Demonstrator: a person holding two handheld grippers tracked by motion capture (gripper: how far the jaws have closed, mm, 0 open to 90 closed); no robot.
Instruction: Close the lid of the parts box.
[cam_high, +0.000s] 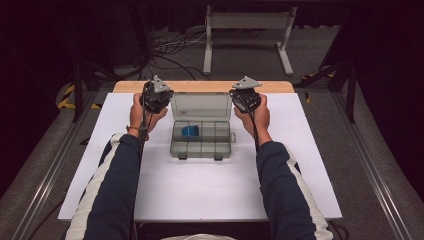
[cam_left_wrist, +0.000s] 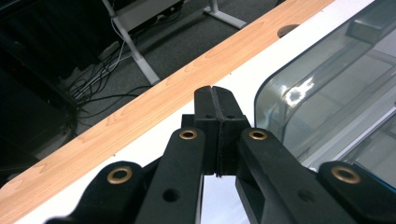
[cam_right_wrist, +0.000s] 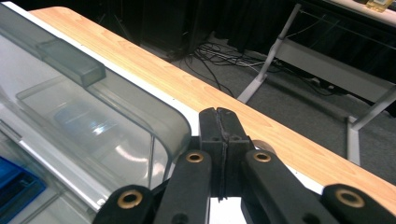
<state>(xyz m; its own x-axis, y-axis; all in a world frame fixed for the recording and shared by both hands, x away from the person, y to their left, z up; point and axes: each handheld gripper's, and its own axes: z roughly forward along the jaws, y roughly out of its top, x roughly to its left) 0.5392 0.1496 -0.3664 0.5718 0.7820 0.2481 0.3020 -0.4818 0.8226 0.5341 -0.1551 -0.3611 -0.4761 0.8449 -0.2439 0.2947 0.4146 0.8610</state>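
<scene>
A clear grey compartment box (cam_high: 201, 145) lies open in the middle of the white table top, its lid (cam_high: 201, 106) raised at the back. A blue object (cam_high: 190, 131) sits in one of its left compartments and also peeks in as the blue object (cam_right_wrist: 16, 186). My left gripper (cam_high: 159, 95) hovers just left of the lid, jaws pressed together on nothing (cam_left_wrist: 215, 98). My right gripper (cam_high: 245, 94) hovers just right of the lid, jaws likewise together and empty (cam_right_wrist: 217, 120). The lid's rounded corners show close by as the lid (cam_left_wrist: 322, 88) and the lid (cam_right_wrist: 93, 116).
The white table top (cam_high: 200, 185) lies on a wooden table whose edge (cam_high: 200, 86) runs behind the box. Beyond it stand a grey metal frame (cam_high: 247, 30) and loose cables (cam_high: 170, 47) on the floor. Metal rails flank the table.
</scene>
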